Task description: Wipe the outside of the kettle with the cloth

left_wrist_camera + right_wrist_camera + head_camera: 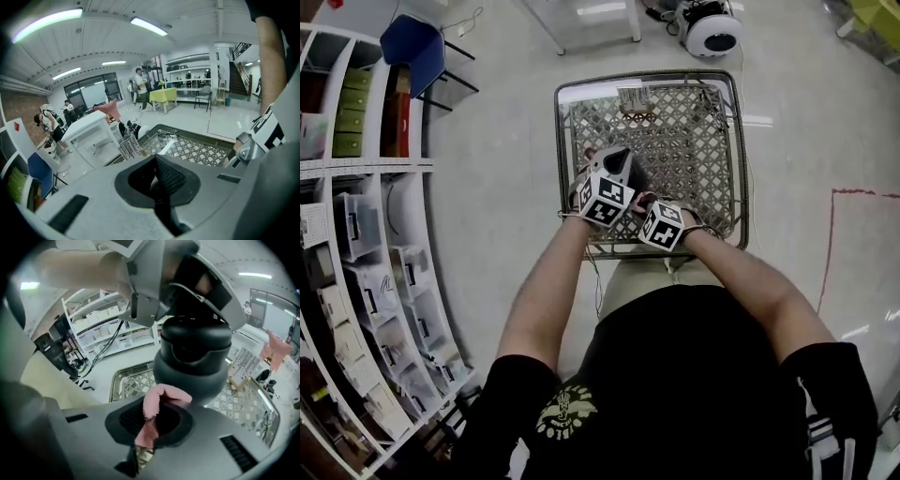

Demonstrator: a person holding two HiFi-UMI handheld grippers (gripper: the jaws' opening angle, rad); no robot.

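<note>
While a pale, glossy floor [502, 197] is spread through the open room and white shelving [366, 253] is ranged along one side, a metal table [742, 141] with a diamond-lattice top is set under both grippers. A matte dark-grey kettle [192, 359], squat, rounded and lidded, is held upright above the lattice, its long axis vertical; its spout cannot be made out. The jaws of the left gripper [157, 171] are closed on a dark strip, seemingly the handle. A soft pink cloth [164, 397] with a zigzag edge is clamped in the jaws of the right gripper [147, 422], just beside the kettle's lower belly.

Left claw [158, 164] and right claw [154, 413] both clamped.
</note>
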